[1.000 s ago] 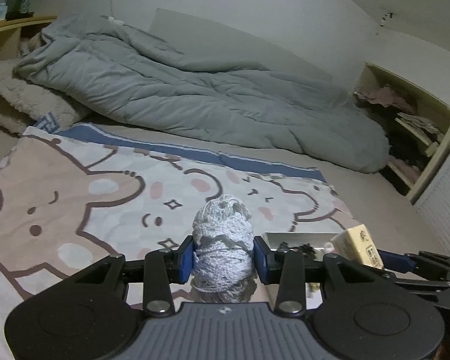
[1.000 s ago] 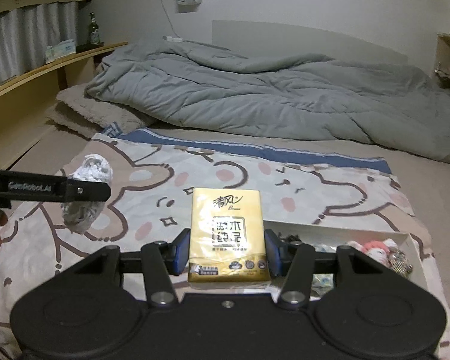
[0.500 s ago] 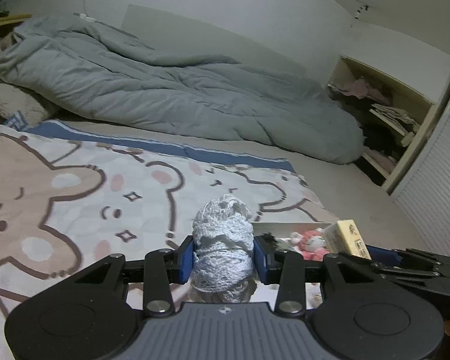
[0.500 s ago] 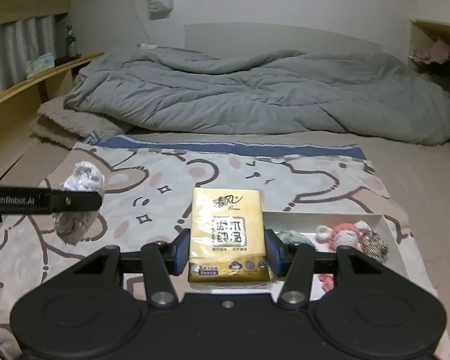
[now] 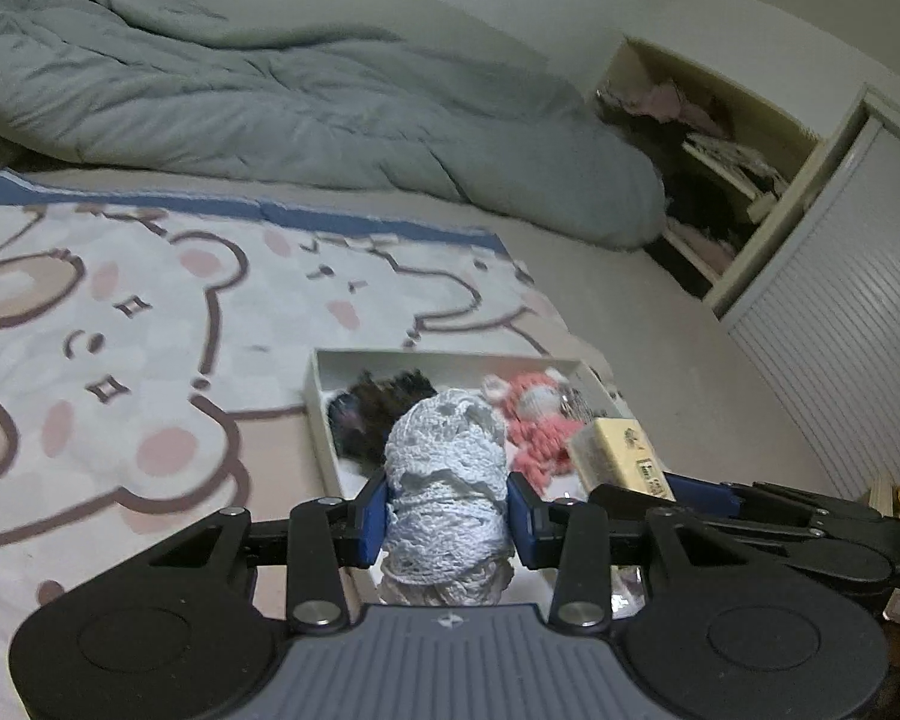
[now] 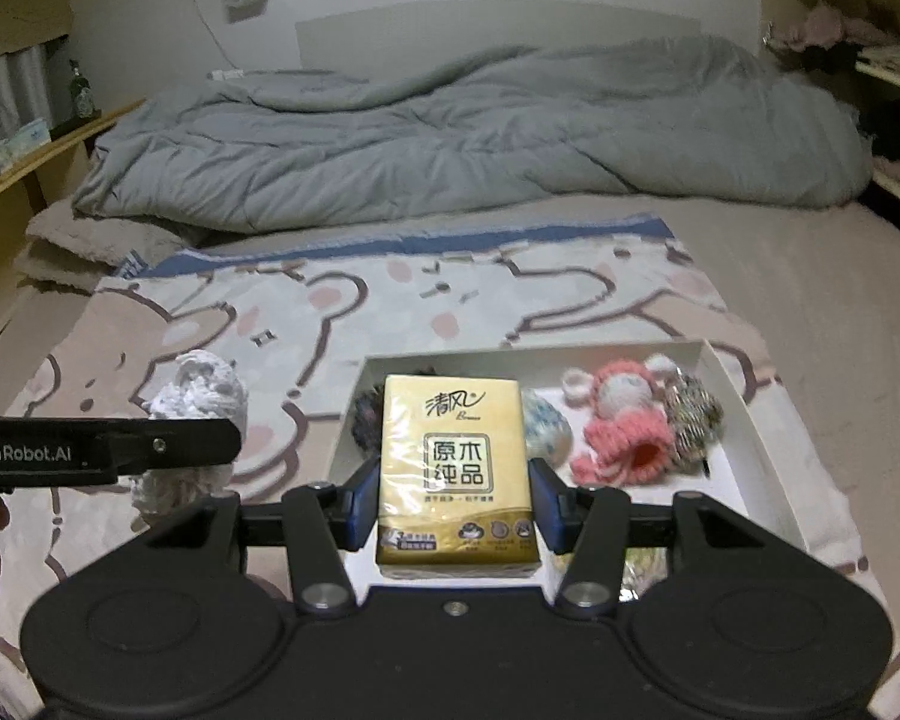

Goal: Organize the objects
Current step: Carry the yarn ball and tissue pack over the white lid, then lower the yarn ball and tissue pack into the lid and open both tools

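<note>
Bed (image 6: 810,276) with blanket, duvet and box

A bear-print blanket (image 6: 390,306) is spread flat over the beige bed surface, its blue edge towards a rumpled grey duvet (image 6: 450,144) that is heaped across the far end. A fleecy pillow (image 6: 84,240) is partly tucked under the duvet at the far left corner. A shallow white box (image 5: 318,396) is set on the blanket near its right edge; a pink knitted doll (image 6: 624,426), a dark fuzzy thing (image 5: 378,414), a speckled ball (image 6: 546,432) and a metallic tangle (image 6: 696,420) are seen inside it.
</note>
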